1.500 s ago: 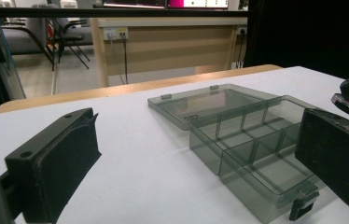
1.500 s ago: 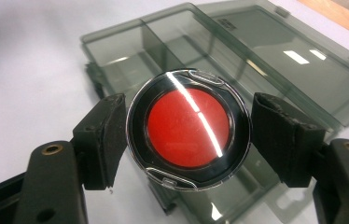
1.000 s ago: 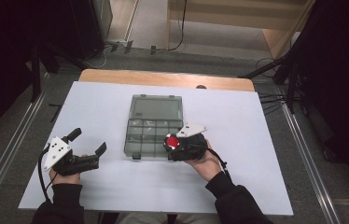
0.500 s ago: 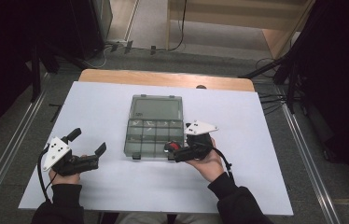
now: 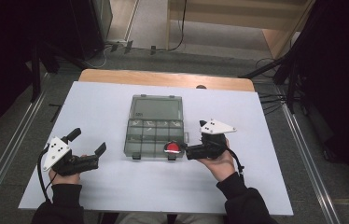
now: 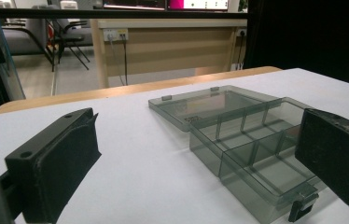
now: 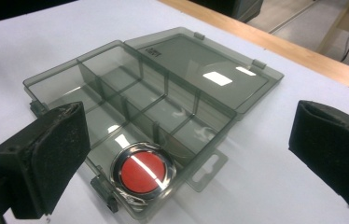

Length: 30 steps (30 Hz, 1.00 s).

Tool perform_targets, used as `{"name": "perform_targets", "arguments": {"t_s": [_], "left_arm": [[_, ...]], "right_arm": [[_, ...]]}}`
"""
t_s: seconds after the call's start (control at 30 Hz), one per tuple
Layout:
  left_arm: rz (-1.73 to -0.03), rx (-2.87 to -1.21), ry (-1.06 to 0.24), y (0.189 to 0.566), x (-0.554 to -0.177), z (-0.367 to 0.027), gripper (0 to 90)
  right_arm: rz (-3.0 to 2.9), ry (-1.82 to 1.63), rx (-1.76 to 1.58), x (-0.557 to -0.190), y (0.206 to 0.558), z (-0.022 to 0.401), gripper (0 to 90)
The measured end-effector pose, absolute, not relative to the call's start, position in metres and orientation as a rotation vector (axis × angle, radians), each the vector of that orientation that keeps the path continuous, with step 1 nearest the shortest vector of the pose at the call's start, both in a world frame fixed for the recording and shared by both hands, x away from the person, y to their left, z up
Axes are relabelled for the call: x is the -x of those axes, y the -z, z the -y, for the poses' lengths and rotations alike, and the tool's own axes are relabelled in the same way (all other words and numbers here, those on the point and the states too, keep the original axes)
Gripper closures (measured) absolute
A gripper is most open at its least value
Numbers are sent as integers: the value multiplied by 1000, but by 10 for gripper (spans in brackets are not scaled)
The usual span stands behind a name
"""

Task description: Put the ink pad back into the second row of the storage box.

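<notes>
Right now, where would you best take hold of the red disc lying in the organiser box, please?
Probably from above, jaws across the metal rim of the red disc: it lies flat in a corner compartment of the box, walls close beside it.

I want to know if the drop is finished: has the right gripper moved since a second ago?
Yes. The right gripper has backed off rightward from the organizer box, jaws just opened, leaving the red disc in its near right compartment.
</notes>
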<state>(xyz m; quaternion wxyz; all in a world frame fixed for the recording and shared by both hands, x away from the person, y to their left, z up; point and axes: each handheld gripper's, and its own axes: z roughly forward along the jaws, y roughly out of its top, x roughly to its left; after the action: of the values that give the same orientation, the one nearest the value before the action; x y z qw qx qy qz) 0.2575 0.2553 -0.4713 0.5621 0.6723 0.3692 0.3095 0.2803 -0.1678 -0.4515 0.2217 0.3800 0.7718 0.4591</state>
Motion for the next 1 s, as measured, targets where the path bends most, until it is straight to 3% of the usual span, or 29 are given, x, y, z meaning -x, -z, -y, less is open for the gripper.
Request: {"name": "perform_targets", "arguments": {"t_s": [1.0], "left_arm": [[-871,-1580,-727,471,-257,-255,0]], "right_arm": [[-1915,-1378,-1106,-249,457,226,0]]}}
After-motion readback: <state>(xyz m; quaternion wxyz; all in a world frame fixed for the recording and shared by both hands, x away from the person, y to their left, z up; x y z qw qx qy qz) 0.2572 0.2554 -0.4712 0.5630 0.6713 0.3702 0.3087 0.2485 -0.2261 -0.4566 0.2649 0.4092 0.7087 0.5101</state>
